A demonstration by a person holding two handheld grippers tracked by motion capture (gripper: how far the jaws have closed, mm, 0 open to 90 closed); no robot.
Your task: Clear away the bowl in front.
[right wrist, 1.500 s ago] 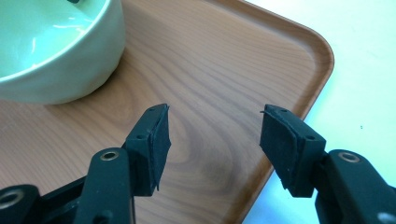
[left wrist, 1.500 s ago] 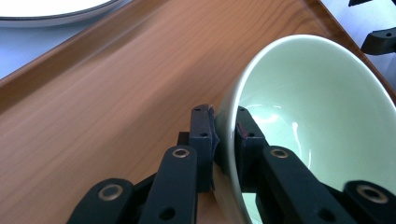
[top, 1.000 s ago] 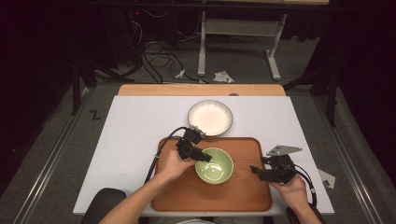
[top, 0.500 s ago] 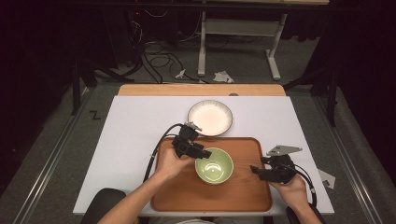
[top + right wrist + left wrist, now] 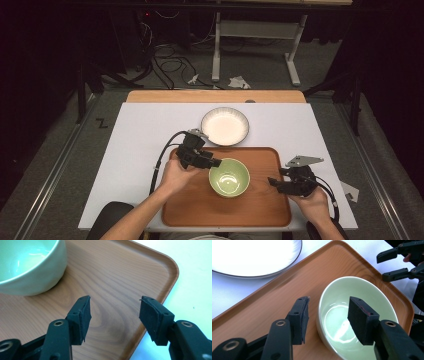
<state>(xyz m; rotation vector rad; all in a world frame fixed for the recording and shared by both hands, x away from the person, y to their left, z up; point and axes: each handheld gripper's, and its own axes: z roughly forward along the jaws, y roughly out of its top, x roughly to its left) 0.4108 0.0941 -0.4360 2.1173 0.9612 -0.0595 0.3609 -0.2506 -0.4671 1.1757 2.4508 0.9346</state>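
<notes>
Covering most of the table (image 5: 140, 150) is a white sheet, with a strip of bare wood showing along the far edge; grey carpet, loose cables and a white metal frame lie in the dark room beyond. A brown wooden tray (image 5: 260, 205) sits at the near edge, right of centre. On it, toward its far side, stands the green bowl (image 5: 229, 176), glazed and with nothing in it. A white plate (image 5: 224, 125) with a dark rim lies on the sheet just past the tray's far edge, also bare.

The left hand (image 5: 175, 176) comes in from the near edge and holds the left gripper (image 5: 216, 162) just over the bowl's left rim, jaws pointing right. In the left gripper view (image 5: 328, 315) the jaws have just been opening and stand wide, one pad outside the bowl wall, the other over the inside, neither pressing on it. The right gripper (image 5: 272, 182) hangs over the tray's right edge, well apart from the bowl, its jaws (image 5: 113, 312) spread with only tray wood between them.
</notes>
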